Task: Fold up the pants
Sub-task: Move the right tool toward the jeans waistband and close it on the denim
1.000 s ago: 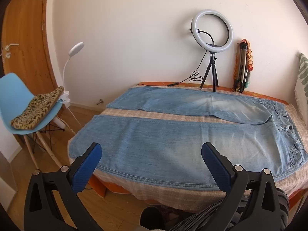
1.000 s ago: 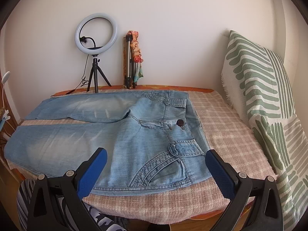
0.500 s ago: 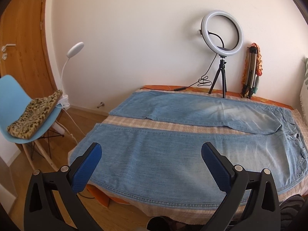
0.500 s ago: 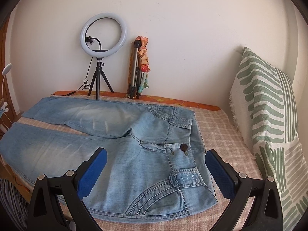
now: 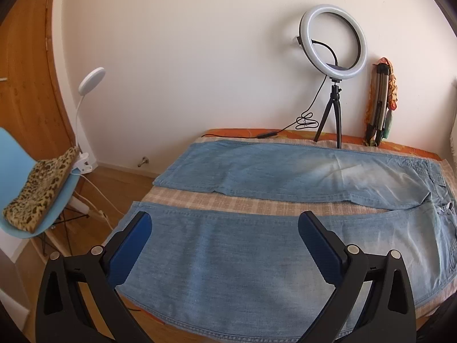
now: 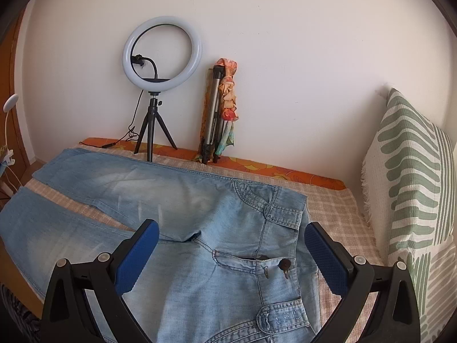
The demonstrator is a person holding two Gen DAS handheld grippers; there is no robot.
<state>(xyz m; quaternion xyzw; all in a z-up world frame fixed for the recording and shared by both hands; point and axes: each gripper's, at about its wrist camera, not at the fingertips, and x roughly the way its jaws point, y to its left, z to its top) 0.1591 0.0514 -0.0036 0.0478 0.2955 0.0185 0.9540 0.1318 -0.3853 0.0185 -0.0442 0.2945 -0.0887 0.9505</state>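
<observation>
Bed [image 5: 228, 203] (checked cover) bears spread jeans [image 5: 257, 257], ring light [image 5: 332, 43].

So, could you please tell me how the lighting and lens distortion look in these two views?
Left wrist view: soft, even daylight, sharp focus, fisheye bows the door and darkens the corners. Right wrist view: similar light, the ring light glows without glare, the jeans look pale and washed near the crotch, and the pillow curves at the edge.

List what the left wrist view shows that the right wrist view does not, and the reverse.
Left wrist only: the blue chair carrying a leopard-print cloth, the wooden door, and the left gripper, open over the near leg.

Right wrist only: the green-patterned pillow, the waistband button, and the right gripper, open.

Both: the jeans, laid flat, the ring light, and the folded tripod.
</observation>
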